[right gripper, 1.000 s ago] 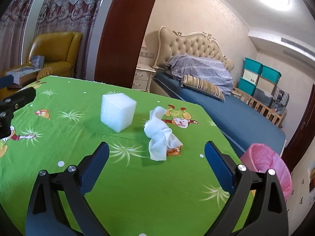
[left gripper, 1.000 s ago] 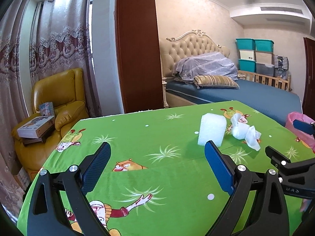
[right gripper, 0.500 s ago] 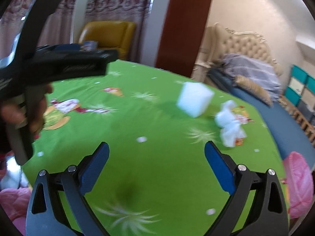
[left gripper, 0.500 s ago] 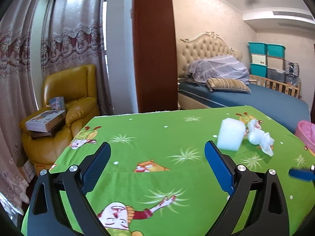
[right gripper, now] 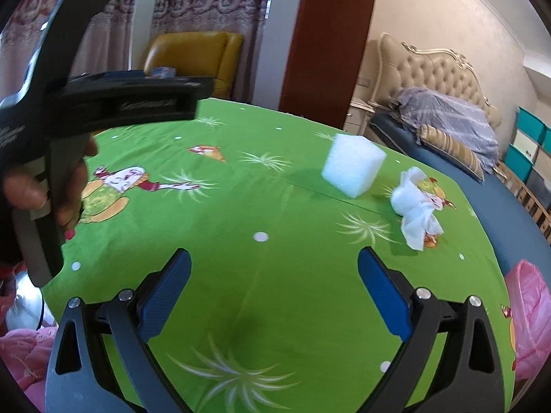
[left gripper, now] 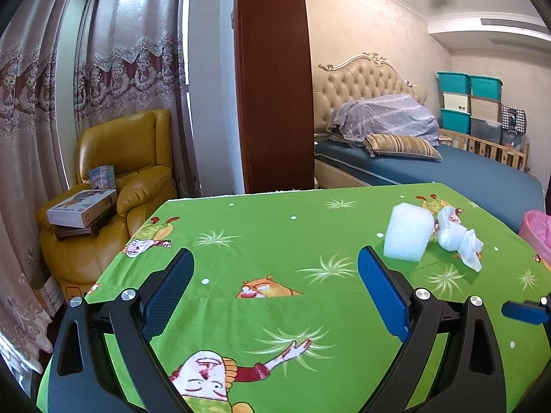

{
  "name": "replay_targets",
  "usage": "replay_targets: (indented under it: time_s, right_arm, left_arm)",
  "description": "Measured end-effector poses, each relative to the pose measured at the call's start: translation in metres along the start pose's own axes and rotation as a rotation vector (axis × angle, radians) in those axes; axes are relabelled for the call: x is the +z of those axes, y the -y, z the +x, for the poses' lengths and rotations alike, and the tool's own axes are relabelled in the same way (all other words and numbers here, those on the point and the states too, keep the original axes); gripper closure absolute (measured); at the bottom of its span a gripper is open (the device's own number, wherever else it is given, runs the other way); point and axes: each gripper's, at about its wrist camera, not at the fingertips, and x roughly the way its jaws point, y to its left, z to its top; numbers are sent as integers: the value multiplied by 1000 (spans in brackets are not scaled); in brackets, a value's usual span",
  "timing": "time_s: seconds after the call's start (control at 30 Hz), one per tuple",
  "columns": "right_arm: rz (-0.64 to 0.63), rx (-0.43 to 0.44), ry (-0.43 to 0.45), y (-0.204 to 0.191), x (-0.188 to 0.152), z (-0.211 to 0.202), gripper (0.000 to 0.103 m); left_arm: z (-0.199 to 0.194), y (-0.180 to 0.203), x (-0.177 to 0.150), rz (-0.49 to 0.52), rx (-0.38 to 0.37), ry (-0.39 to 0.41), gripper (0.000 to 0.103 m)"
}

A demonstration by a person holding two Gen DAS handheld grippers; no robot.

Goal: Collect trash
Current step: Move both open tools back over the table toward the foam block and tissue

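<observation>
A white foam block (left gripper: 407,232) and a crumpled white tissue (left gripper: 459,238) lie on the green cartoon-print tablecloth (left gripper: 275,241), far right in the left wrist view. In the right wrist view the foam block (right gripper: 352,165) and tissue (right gripper: 415,204) lie ahead to the right. My left gripper (left gripper: 273,290) is open and empty above the cloth, well short of the block. My right gripper (right gripper: 273,292) is open and empty over bare cloth. A pink trash bag (right gripper: 528,316) sits at the table's right edge.
The left gripper's body, held in a hand (right gripper: 51,179), fills the left of the right wrist view. A yellow armchair (left gripper: 113,186) with boxes stands past the table's left side. A bed (left gripper: 447,168) lies behind the table. The pink bag shows in the left wrist view (left gripper: 537,230).
My right gripper has pulled back and swung left, so the foam block and tissue now sit farther ahead to the right. My left gripper drew back slightly. Both stay open.
</observation>
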Motion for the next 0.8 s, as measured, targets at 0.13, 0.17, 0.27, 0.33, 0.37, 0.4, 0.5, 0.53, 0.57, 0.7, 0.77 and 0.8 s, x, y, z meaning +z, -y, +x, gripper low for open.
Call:
replay_targets:
  time_s: [0.13,0.17,0.27,0.33,0.37,0.4,0.5,0.53,0.57,0.7,0.77,0.8]
  right_arm:
    - [12,0,-7,4,0,2,9]
    - [17,5,-13,5,1,4,9]
    - [40,-5,-32,9,7,14,9]
    - [47,-18,-32,10,15,22,9]
    - [45,-29,-27,9,23,25,9]
    - [33,-36,-10,5,32,28,9]
    - [-16,-27,33,-17,58,33,9]
    - [-32,-11,45,-27,65,33,9]
    - [-50,8,58,-39,71,32,9]
    - [-151,99,101,-103,87,29,9]
    - [-187,134,110,-134,92,31,9]
    - [-194,144,112,-145,93,31,9]
  left_arm:
    - [1,3,-1,10,-4,-6,13]
    - [1,3,-1,8,-5,-8,13]
    - [0,1,-1,9,1,-5,13]
    - [-4,-2,1,20,29,7,13]
    - [-8,-7,2,28,53,17,13]
    - [-12,-14,4,32,76,24,13]
    - [-29,-51,5,11,172,49,13]
    - [-40,-76,4,-23,219,50,13]
    - [-48,-97,3,-57,255,48,13]
    - [-84,-169,-8,-184,399,65,13]
    - [-101,-198,-13,-220,463,76,13]
    - [-109,-211,-17,-232,494,78,13]
